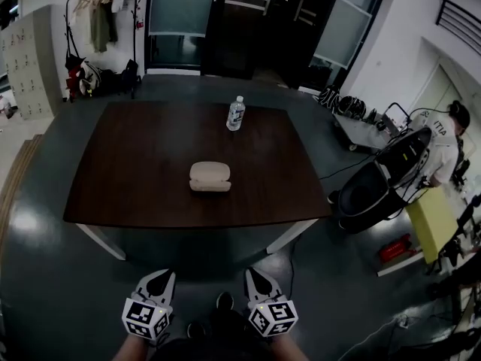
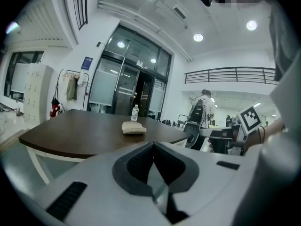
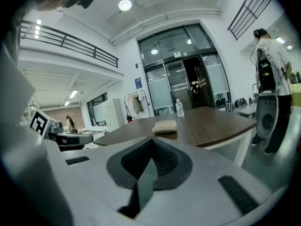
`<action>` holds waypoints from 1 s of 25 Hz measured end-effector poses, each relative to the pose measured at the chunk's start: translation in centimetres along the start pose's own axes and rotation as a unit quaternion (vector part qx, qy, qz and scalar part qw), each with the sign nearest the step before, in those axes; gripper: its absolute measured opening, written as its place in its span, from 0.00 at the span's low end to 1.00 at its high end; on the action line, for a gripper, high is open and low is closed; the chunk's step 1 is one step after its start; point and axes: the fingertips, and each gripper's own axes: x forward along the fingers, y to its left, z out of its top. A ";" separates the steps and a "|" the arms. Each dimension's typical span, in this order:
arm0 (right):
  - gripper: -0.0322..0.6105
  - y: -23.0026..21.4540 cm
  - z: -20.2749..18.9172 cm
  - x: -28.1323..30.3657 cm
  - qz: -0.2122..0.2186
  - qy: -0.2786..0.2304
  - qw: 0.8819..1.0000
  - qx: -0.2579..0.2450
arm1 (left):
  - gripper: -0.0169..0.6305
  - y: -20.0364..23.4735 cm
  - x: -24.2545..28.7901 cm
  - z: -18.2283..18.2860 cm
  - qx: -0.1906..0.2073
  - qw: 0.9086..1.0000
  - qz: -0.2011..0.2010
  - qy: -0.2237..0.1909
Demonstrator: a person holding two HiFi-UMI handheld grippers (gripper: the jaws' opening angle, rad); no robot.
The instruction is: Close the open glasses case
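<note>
A beige glasses case lies near the middle of the dark wooden table. A seam runs along its front, and I cannot tell how far the lid stands open. The same case appears small and distant in the left gripper view and the right gripper view. My left gripper and right gripper hang side by side below the table's near edge, well short of the case. Each gripper's jaws meet at the tip with nothing between them, as seen on the left gripper and the right gripper.
A clear water bottle stands at the table's far edge behind the case. A coat rack and lockers are at the back left. To the right, a person stands by a black machine.
</note>
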 end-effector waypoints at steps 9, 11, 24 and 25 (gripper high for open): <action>0.03 -5.0 3.7 6.3 -0.015 -0.032 0.999 -0.019 | 0.04 1.6 4.0 0.7 -0.008 1.000 -0.003 0.006; 0.03 -6.3 5.2 8.3 -0.011 -0.041 0.999 -0.014 | 0.04 2.3 5.3 1.6 -0.009 1.000 -0.003 0.004; 0.03 -16.2 12.0 20.8 0.032 -0.065 0.997 -0.010 | 0.04 7.3 19.7 8.1 0.015 0.998 0.050 0.023; 0.03 -16.8 12.3 21.7 0.037 -0.065 0.997 -0.006 | 0.04 7.5 20.9 8.3 0.013 0.998 0.051 0.026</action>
